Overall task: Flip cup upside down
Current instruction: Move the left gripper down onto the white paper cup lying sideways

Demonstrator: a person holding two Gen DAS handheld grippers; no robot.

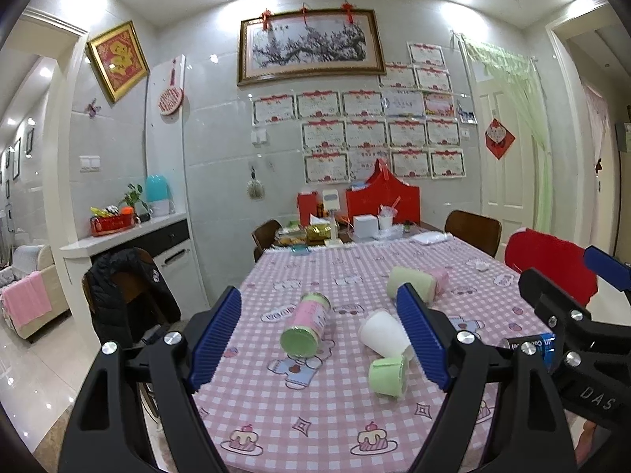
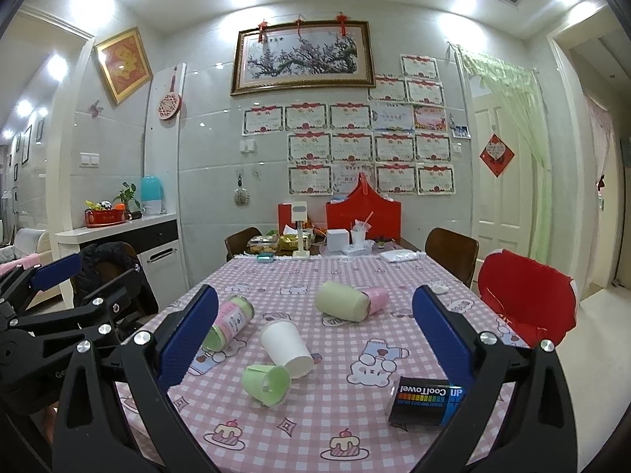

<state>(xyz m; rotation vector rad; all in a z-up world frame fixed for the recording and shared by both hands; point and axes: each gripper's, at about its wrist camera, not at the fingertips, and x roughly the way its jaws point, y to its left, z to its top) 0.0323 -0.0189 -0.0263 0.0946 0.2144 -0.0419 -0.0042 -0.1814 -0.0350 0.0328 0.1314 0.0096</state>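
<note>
Two grippers are held up over the near end of a table [image 2: 394,276] with a pink checked cloth, and both are spread wide with nothing gripped. The left gripper [image 1: 319,339] is seen framing a jar and the white cup [image 1: 384,334], while the right gripper [image 2: 315,335] is seen from its own camera with the white cup [image 2: 287,349] sitting pretty much dead centre between its fingers. That cup is lying on its side, mouth turned toward the near edge, right in the middle of the clutter. A small green cup [image 2: 266,385] is tipped over just in front of it, close enough that touching can't be ruled out. A pink jar [image 2: 228,323] with green ends is lying to the left, partly hidden behind the right gripper's left finger [image 2: 189,335]. Further back a pale green roll [image 2: 342,301] is lying next to something pink [image 2: 376,299]. A dark CoolTowel can [image 2: 424,400] is lying near the right finger, well apart from the cups. Red boxes [image 2: 363,213] and assorted bits are stacked at the far end, and a red-covered chair [image 2: 528,299] is parked on the right side.
</note>
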